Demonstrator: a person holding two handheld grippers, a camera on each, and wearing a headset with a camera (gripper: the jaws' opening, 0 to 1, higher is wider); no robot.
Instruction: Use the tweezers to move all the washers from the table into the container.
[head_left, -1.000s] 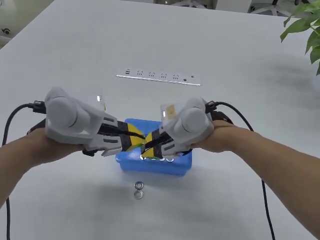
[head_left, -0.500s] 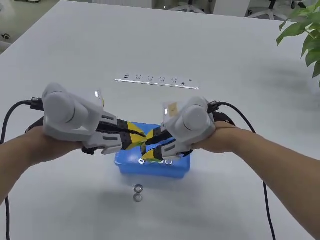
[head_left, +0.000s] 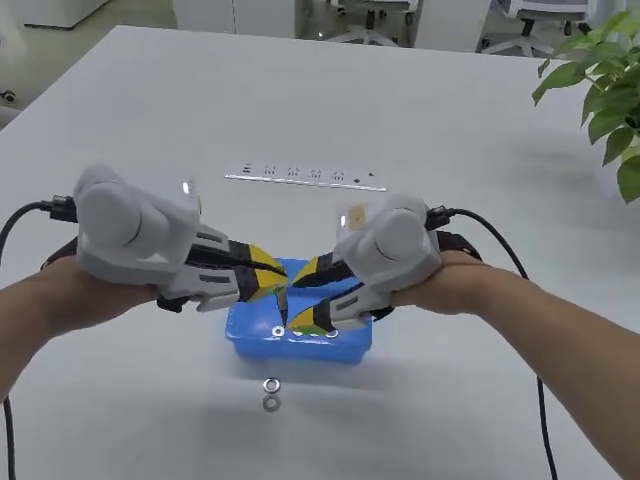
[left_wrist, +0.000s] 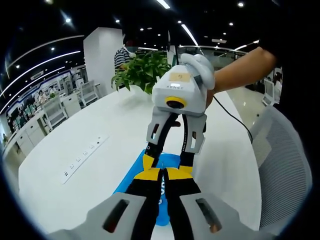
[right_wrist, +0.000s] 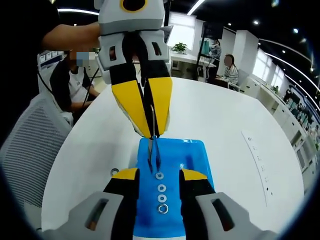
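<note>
Left gripper (head_left: 272, 283) and right gripper (head_left: 305, 297) face each other tip to tip above the white table (head_left: 450, 130). The left one's jaws are pinched together and the right one's stand apart. Under both, a blue container (head_left: 300, 346) sits on the table. Held in the left gripper, the tweezers (right_wrist: 154, 150) point tips down over the container. Four washers (right_wrist: 161, 188) lie in a row inside it. Two more washers (head_left: 271, 385) lie close together on the table just in front.

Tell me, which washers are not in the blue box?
The two washers on the white table in front of the blue container; the other washers lie inside it.
</note>
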